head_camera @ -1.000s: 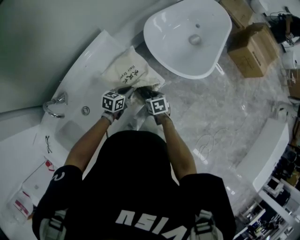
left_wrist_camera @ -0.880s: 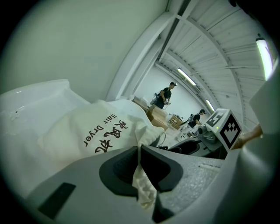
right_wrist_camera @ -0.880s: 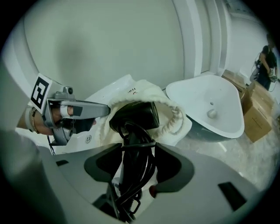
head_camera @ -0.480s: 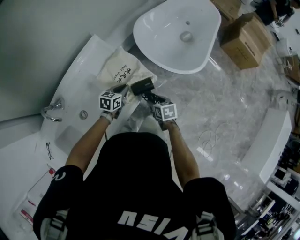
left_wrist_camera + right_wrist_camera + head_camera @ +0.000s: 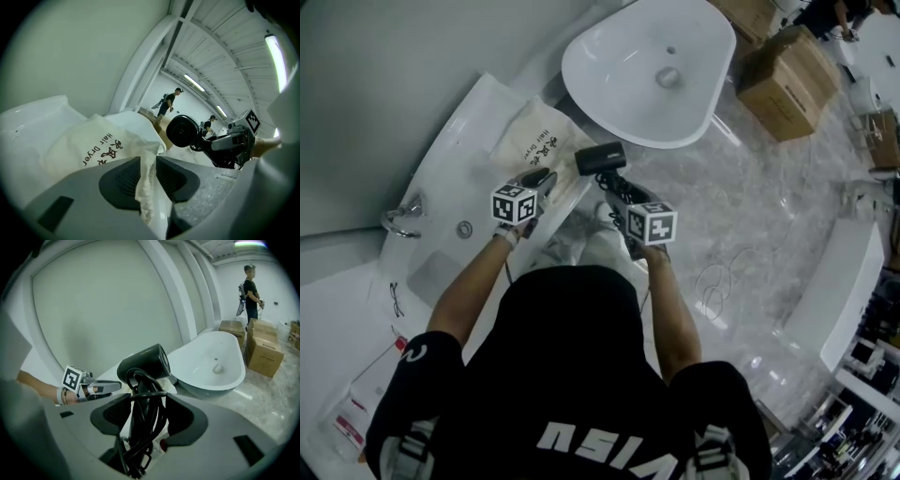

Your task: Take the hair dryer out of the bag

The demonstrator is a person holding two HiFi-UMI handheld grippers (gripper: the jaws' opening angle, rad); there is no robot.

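Two grippers, one hair dryer point(image 5: 600, 157) lifted clear of its bag point(image 5: 534, 141)
The right gripper point(image 5: 619, 185) is clamped on the dryer's handle and wound cord point(image 5: 140, 427), holding it above the counter point(image 5: 459, 155) beside the bag; the left gripper's point(image 5: 541, 178) jaws are opening, bag cloth between them; a slack cord loop could slip or snag, dropping the dryer.

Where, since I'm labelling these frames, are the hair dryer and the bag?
hair dryer point(image 5: 600, 157), head view, on its black barrel.
bag point(image 5: 534, 141), head view, on its printed cloth face.

White bathtub point(image 5: 609, 66) on marbled floor point(image 5: 750, 216) — cardboard boxes point(image 5: 787, 80) beside it, pale wall point(image 5: 394, 56).
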